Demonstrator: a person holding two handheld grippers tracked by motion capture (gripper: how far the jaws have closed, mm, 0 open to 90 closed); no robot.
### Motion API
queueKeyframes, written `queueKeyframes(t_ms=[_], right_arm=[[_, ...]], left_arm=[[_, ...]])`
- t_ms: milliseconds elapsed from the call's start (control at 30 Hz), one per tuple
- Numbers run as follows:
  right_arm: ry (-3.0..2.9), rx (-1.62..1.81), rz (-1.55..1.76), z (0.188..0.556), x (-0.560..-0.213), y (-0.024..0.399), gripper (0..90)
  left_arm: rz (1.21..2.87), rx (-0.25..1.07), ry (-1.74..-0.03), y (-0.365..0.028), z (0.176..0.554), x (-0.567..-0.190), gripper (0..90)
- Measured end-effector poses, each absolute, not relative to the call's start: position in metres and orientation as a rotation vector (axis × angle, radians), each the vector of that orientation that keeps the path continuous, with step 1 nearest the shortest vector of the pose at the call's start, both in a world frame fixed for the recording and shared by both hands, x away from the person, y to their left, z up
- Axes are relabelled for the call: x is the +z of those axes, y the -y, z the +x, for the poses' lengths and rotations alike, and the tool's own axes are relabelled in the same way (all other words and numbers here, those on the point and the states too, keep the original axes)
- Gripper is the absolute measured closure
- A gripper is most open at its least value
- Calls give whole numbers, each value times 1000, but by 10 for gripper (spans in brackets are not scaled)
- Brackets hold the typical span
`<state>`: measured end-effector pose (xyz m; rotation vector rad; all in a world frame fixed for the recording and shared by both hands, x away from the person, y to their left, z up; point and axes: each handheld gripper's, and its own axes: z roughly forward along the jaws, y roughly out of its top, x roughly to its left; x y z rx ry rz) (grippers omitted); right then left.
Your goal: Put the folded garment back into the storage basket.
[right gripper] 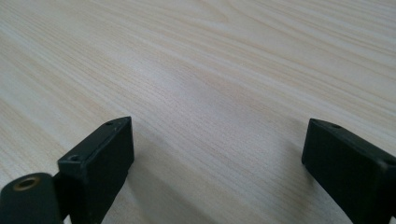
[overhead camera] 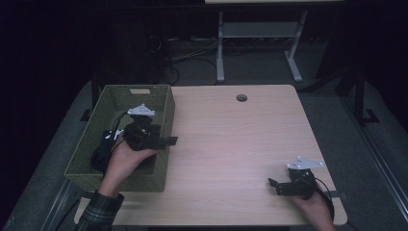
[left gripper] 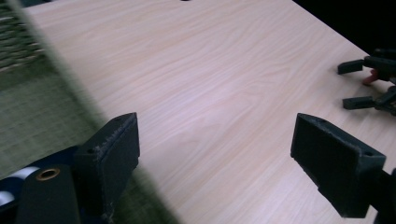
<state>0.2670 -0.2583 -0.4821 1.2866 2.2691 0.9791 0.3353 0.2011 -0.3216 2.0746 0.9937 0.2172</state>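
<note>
The likely thing in play, a green woven basket point(overhead camera: 159, 103), sits at the table's point(overhead camera: 231, 144) nine o'clock edge with something dark and white inside, too dim to identify. The left gripper point(overhead camera: 166, 140) hovers over the basket's three o'clock rim, jaws apart and empty. The right gripper point(overhead camera: 275, 186), at five o'clock, is likewise spread and empty; a careless left sweep could catch that rim and shove the basket.

Both handheld grippers are chunky black plastic, the left gripper point(overhead camera: 166, 140) and the right gripper point(overhead camera: 274, 185) each topped with a grey three-cornered plate and trailing a black cable. Jaws are blocky black pads with small screw holes. The left forearm wears a dark plaid sleeve point(overhead camera: 100, 211).
</note>
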Motion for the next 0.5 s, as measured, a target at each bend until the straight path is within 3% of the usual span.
queueKeyframes(t_ms=[500], right_arm=[[-2272, 980, 1285, 267, -482, 258, 89]], left_arm=[[2117, 214, -895, -134, 321, -357, 150]])
